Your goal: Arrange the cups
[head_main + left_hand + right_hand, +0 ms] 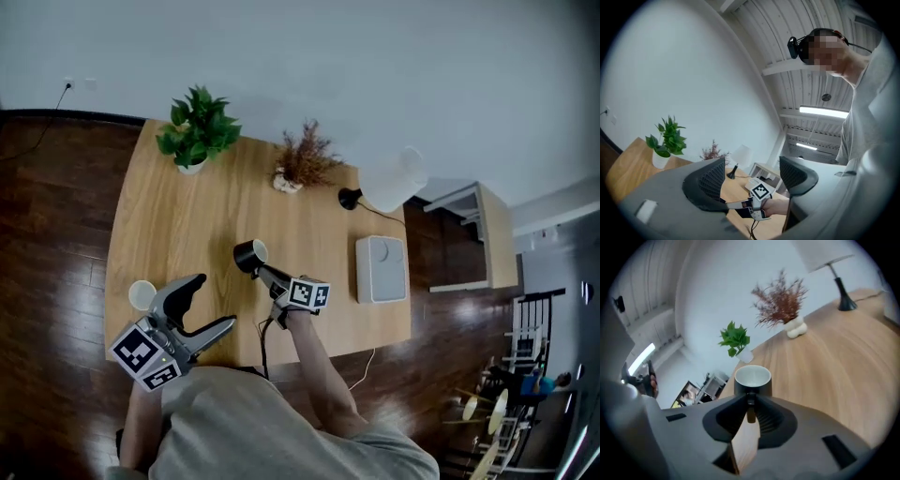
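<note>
The right tongs (266, 272) (750, 407) are drawn nearly together, pinching the handle (750, 398) of the black cup (249, 255) (752, 379). The handle sits squarely between the two pads, and the cup's body juts out just past the tips. This cup, white inside, is around the middle of the tabletop (187, 220), a little nearer the person's edge than the wall edge. From above it looks tipped. Its axis runs across the tabletop, base toward the left edge and mouth leaning toward the right edge, with the handle pointing back at the near edge. I cannot tell whether its base rests on the wood or hangs just above it.

The left tongs (211, 302) (752, 176) stand spread wide with nothing between them; through the gap I see only the other hand and its marker cube. They hover over the near left corner, pointing across the tabletop toward the right edge.

A white cup (142, 294) stands upright, mouth up, at the left edge near that corner. It is just beside the left tongs and outside their gap.
</note>
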`<state>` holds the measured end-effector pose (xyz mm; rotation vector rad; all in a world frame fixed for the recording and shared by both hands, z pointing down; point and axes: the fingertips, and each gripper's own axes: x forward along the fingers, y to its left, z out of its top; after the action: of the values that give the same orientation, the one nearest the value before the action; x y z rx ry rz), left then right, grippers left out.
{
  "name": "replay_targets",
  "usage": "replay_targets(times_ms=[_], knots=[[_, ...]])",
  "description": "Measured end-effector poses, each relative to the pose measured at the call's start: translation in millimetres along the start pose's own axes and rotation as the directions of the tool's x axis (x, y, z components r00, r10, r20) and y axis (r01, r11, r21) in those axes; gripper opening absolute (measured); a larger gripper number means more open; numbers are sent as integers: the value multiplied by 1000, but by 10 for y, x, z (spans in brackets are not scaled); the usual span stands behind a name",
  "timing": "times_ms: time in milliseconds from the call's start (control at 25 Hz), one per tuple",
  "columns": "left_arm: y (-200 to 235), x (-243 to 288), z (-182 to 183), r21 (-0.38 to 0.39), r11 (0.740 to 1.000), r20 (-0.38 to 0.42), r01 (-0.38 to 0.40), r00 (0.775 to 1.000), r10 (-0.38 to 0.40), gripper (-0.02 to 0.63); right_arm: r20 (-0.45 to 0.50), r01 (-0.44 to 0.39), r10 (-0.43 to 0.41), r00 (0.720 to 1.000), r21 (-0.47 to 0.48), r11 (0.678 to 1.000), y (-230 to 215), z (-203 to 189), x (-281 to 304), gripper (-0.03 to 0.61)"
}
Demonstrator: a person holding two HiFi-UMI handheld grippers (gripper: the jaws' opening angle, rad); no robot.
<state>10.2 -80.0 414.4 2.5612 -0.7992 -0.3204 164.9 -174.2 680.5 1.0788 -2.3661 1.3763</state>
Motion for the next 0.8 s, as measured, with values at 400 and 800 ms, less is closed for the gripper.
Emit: replay_targets(times_ms=[400, 800], knots=[[-615, 854, -421, 17, 988, -112, 156, 982, -153, 351, 486, 412, -376, 789, 36, 910, -1695, 1177, -3189, 78], [-538, 714, -561, 49, 999, -158, -8, 987, 15, 351, 288, 863, -817, 500, -89, 497, -3865, 1860, -3949, 78]])
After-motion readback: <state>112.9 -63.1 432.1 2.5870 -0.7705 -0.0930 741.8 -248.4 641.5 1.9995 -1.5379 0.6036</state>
